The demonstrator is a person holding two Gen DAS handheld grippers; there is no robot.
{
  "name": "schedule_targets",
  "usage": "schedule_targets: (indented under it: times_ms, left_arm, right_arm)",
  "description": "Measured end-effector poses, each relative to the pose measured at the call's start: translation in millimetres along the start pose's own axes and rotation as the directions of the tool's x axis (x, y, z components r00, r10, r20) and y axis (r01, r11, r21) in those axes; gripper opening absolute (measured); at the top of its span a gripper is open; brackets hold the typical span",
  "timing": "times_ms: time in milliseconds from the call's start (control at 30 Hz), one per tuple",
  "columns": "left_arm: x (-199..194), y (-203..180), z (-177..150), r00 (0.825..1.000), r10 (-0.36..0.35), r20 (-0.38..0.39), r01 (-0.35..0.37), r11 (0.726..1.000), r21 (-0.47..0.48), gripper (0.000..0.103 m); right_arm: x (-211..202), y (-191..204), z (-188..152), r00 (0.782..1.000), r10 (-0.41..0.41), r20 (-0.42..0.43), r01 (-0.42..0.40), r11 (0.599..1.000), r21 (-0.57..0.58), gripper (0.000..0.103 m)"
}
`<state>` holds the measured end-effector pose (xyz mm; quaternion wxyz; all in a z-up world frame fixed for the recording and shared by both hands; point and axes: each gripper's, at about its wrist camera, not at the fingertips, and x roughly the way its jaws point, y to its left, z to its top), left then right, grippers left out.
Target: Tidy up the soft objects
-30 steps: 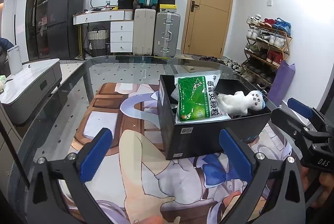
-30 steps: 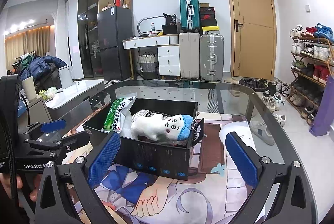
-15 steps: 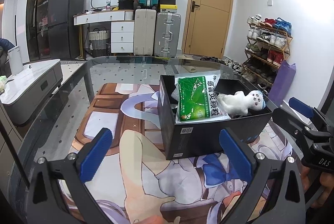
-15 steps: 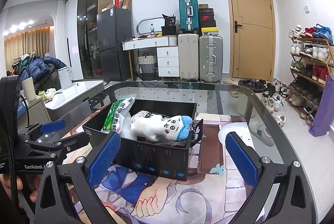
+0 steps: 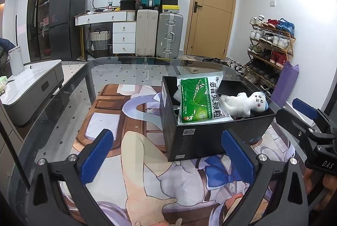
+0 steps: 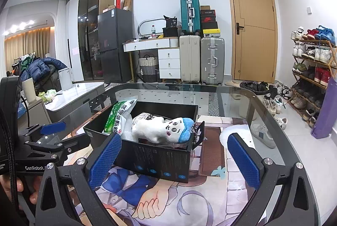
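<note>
Plush doll [image 6: 162, 130] lies draped over the black box [image 6: 160, 162] rim — a nudge could tip it out; left gripper [image 5: 168, 154] and right gripper [image 6: 174, 159] both gape wide, empty.

Black box [image 5: 212, 137] ahead of the blue-padded left gripper [image 5: 167, 158]; green-and-white packet [image 5: 199, 102] and white plush doll [image 6: 160, 130] with blue cap inside. Beneath the blue-padded right gripper [image 6: 174, 159], a pastel cartoon-print mat [image 6: 195, 194], apparently under tinted glass.
</note>
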<state>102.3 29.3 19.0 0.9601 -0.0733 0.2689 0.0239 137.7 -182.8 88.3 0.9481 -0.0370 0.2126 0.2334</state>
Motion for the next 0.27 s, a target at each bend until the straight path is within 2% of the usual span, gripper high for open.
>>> schedule_targets:
  times_ms: [267]
  left_arm:
    - [0.5,1.9,0.6,1.000,0.005,-0.004,-0.005,1.000,-0.014,0.103]
  right_arm:
    - [0.2,-0.1,-0.3,1.000,0.001,0.000,-0.001,1.000,0.001,0.102]
